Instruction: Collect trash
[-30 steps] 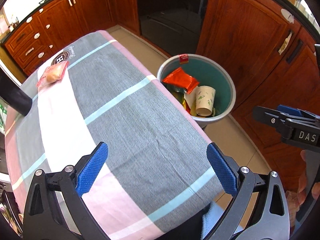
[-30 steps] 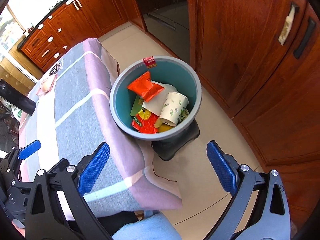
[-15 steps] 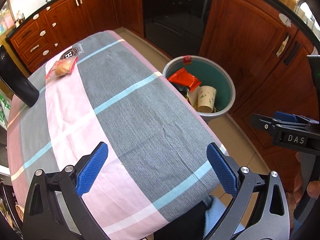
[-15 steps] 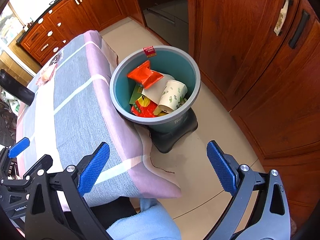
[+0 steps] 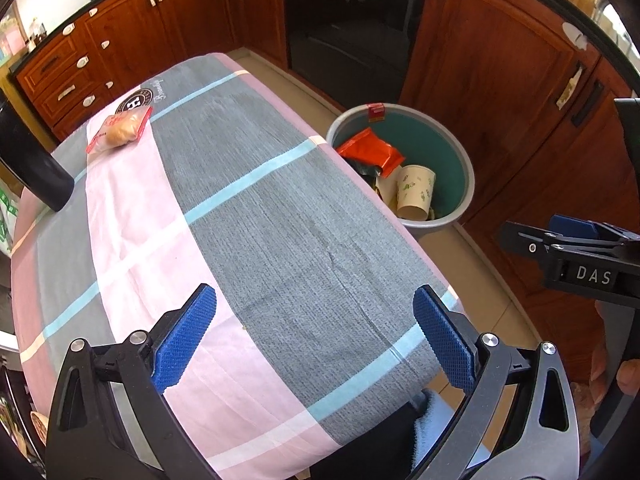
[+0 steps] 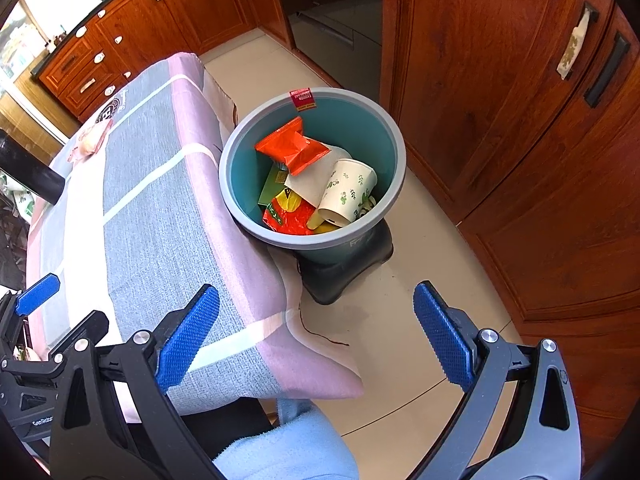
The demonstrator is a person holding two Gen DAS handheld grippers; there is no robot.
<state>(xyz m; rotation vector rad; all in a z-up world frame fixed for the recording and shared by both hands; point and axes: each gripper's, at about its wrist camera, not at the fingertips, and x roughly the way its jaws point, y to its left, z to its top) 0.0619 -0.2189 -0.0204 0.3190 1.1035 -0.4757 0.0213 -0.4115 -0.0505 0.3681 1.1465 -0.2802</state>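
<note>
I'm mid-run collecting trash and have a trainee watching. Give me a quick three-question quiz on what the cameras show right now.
1. True or false: the left hand-held gripper is shut on a wrapper.
2. What single item lies on the tablecloth?
3. The paper cup is: A) on the table, B) in the bin, C) on the floor.

Key:
1. False; both it and the right hand-held gripper are open and empty.
2. A clear snack packet at the far end.
3. B, with the orange wrapper.
</note>
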